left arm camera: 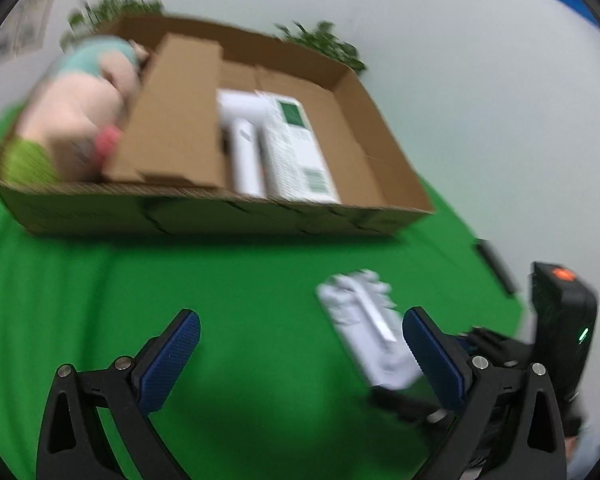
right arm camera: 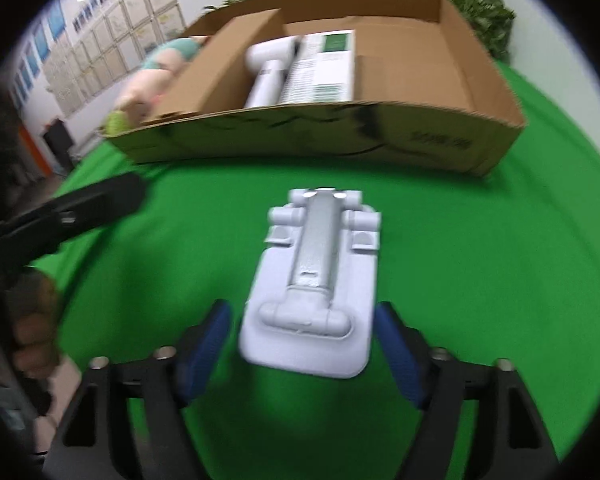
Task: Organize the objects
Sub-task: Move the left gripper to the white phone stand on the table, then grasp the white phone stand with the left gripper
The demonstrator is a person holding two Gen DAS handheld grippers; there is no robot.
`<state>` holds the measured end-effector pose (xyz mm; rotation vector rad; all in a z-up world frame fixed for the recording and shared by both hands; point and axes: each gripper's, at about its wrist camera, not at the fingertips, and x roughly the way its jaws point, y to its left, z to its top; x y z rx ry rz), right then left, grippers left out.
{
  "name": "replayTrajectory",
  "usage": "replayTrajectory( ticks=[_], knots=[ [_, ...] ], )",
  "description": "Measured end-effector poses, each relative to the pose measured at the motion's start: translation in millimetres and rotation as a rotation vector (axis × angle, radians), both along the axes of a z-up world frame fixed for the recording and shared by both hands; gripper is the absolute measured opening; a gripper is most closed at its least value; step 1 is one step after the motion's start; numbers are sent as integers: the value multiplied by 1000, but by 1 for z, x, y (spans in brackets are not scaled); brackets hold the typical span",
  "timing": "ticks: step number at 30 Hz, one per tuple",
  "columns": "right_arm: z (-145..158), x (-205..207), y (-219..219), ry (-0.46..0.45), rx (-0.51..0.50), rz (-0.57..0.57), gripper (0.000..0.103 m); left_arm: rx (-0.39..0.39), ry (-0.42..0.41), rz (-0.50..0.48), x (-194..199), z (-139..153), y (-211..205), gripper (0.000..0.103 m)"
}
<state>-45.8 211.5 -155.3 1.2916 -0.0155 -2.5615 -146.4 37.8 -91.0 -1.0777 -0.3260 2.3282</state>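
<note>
A white folded stand (right arm camera: 312, 280) with a silver centre bar lies flat on the green cloth (right arm camera: 480, 240), in front of the open cardboard box (right arm camera: 320, 136). My right gripper (right arm camera: 302, 312) straddles the stand's near end. Its blue pads stand open, with a gap on each side. In the left wrist view the stand (left arm camera: 364, 328) lies just inside the right fingertip of my left gripper (left arm camera: 300, 320), which is open and holds nothing. The box (left arm camera: 220, 216) contains a pink plush toy (left arm camera: 72, 120), a white handheld device (left arm camera: 244, 148) and a white carton with a green label (left arm camera: 296, 148).
A cardboard divider (left arm camera: 176, 120) splits the box, with the plush on its left. Green plants (right arm camera: 480, 12) stand behind the box against a white wall. A hand (right arm camera: 32, 332) and a black finger (right arm camera: 92, 204) of the left tool enter at the left. The box's right part (right arm camera: 412, 68) shows bare cardboard.
</note>
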Motion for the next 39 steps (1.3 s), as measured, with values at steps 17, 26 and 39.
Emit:
replayTrajectory(
  ticks=[17, 26, 39],
  knots=[
    [-8, -5, -5, 51, 72, -17, 70, 195, -208, -123, -19, -24, 21, 84],
    [-5, 5, 5, -6, -187, -21, 70, 172, -253, -146, -17, -33, 27, 57],
    [-3, 12, -6, 15, -269, -3, 68, 101, -193, -159, 3, -13, 25, 29]
  ],
)
